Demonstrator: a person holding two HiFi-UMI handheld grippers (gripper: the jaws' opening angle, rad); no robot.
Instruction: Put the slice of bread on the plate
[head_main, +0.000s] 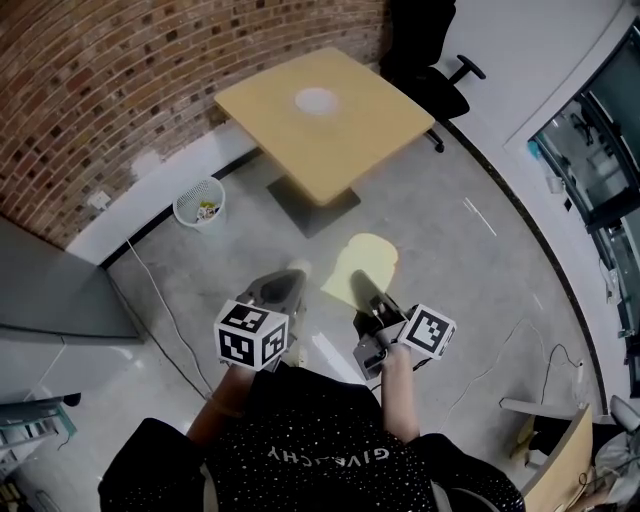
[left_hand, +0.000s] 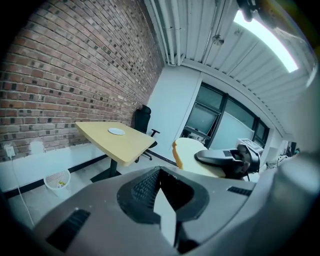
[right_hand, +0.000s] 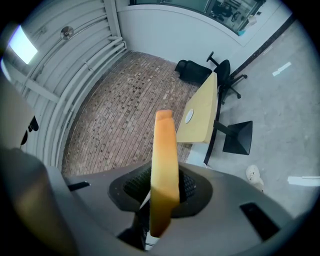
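Slice of bread (right_hand: 164, 165) tight between fingers (right_hand: 188, 184) of right gripper (head_main: 360, 284); fingers (left_hand: 145, 187) of left gripper (left_hand: 160, 186) together, empty

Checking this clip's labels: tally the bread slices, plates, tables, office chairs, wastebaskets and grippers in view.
Slice of bread: 1
Plate: 1
Table: 1
Office chair: 1
Wastebasket: 1
Grippers: 2 (left gripper, right gripper)
Total: 7
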